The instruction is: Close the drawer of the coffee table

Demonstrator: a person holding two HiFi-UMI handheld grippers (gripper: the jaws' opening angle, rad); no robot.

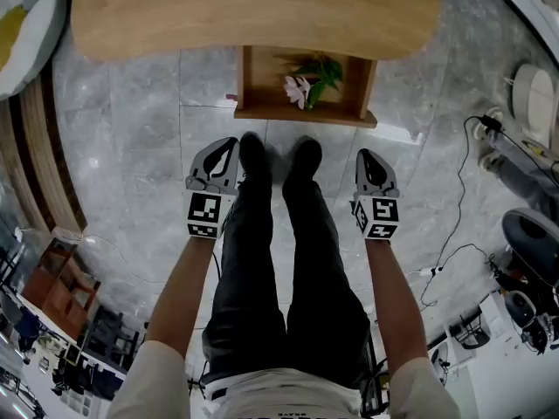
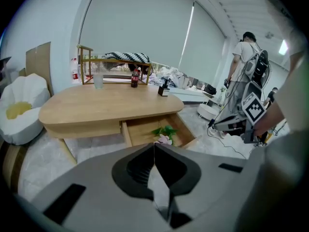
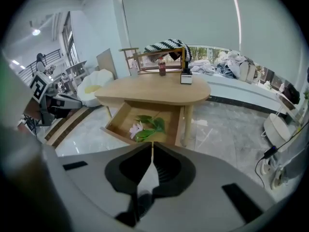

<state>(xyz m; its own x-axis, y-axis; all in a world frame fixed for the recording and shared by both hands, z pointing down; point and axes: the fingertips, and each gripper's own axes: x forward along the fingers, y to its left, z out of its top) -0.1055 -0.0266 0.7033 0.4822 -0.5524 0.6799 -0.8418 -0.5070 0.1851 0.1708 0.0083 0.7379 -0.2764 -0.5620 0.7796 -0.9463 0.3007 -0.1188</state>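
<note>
Below you, on the grey marble floor (image 1: 131,129), the wooden coffee table (image 1: 253,11) fills the top of the head view. Its drawer (image 1: 301,114) stands pulled out toward your shoes. Your left gripper (image 1: 231,144) and right gripper (image 1: 362,154) hang on either side of your legs, apart from the drawer's front. Both have their jaws closed on nothing. Each gripper view shows its pads meeting at a thin seam, with the open drawer lying beyond them. Only the left gripper view shows another person (image 2: 244,57) standing off to the side. A pink flower (image 1: 297,87) with green leaves lies inside the drawer. The dark bottle (image 2: 135,77) and clear cup (image 2: 98,81) on the tabletop appear in the gripper views, not from your head.
</note>
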